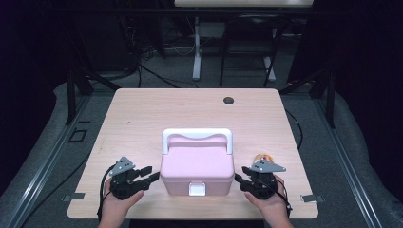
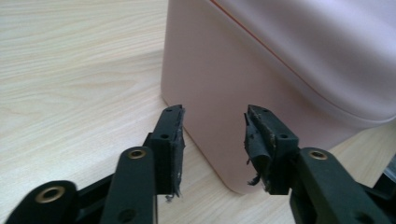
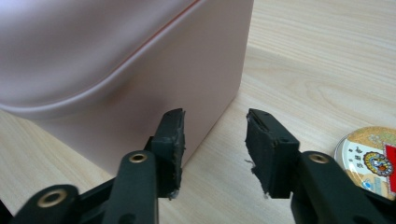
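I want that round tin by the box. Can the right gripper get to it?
Probably yes. The tin lies on the bare table just beside the right gripper, on the side away from the pink box. The jaws stand open with nothing between them, and nothing blocks the way.

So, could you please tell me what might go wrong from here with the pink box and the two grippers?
1. The left gripper and right gripper stand open at the pink box, whose walls look smooth, so a squeeze from the sides might slip.
2. The round tin lies close beside the right gripper and could get knocked.
3. The box sits near the table front edge.
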Tool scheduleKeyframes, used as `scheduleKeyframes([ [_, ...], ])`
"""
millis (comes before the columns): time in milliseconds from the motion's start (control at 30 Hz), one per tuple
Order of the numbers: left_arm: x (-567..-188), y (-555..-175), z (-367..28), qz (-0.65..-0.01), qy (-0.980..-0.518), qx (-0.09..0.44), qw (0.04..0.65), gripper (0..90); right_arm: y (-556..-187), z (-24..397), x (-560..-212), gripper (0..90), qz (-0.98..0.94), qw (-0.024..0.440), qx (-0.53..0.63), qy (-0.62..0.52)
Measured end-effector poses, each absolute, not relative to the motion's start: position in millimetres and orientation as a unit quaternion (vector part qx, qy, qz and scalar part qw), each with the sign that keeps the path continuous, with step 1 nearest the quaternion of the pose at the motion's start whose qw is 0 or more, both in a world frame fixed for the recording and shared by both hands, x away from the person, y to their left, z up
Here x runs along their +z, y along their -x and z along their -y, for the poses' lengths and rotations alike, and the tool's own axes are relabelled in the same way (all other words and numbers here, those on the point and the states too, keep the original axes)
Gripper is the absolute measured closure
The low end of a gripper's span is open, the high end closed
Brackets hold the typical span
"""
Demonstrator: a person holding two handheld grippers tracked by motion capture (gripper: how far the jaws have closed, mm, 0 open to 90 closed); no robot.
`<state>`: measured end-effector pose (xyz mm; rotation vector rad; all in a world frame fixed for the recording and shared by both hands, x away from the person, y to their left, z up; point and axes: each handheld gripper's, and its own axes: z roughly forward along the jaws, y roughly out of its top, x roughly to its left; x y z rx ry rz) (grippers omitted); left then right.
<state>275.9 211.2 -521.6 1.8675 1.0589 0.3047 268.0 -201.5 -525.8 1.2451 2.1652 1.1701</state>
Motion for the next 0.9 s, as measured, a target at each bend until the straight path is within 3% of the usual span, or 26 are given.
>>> scheduleKeyframes([
  [67,-521,-276,-212,-0.433,-0.76,0.127,0.468,52.3,-268,202,-525,50.3,-0.77,0.19,0.418,-0.443],
  [200,-515,-276,-215,-0.435,-0.752,0.132,0.478,47.7,-269,204,-521,55.3,-0.772,0.172,0.425,-0.44],
  [300,-509,-277,-218,-0.433,-0.753,0.13,0.478,44.8,-270,206,-518,50.2,-0.776,0.171,0.424,-0.434],
  [900,-475,-287,-213,-0.413,-0.771,0.11,0.473,47.6,-280,225,-476,53.9,-0.776,0.159,0.438,-0.425],
])
